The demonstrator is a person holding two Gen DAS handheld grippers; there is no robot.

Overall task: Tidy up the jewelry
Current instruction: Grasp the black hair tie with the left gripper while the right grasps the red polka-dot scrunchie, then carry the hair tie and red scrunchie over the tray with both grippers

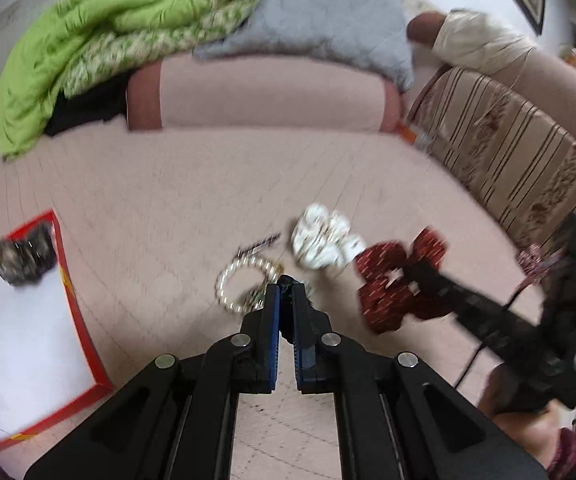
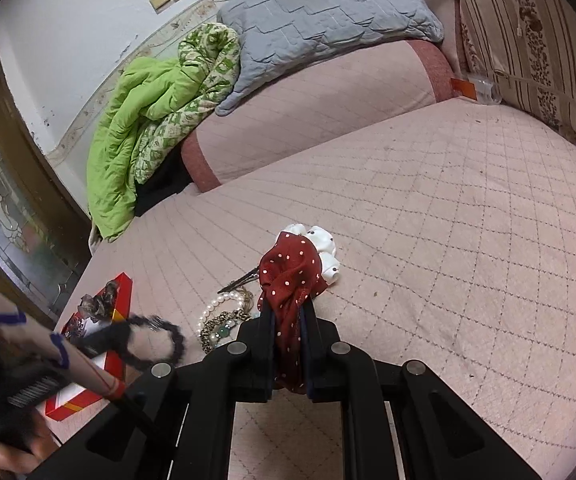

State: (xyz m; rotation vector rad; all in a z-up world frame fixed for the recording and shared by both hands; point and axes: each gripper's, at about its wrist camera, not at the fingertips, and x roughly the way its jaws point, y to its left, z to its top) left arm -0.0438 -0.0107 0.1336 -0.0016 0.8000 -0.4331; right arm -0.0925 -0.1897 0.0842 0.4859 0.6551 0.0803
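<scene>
Right gripper jaws grip red white-dotted scrunchie; left gripper jaws clamp fuzzy black scrunchie.

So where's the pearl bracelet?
The pearl bracelet lies on the pink bed, just ahead-left of the left gripper, with the white scrunchie to its right.

No readable text, label, brand or number in either view. Blue hand-drawn marks on pale sleeve-like surface at lower left of right wrist view: not legible. Orange tag by striped cushion: too small to read.
</scene>
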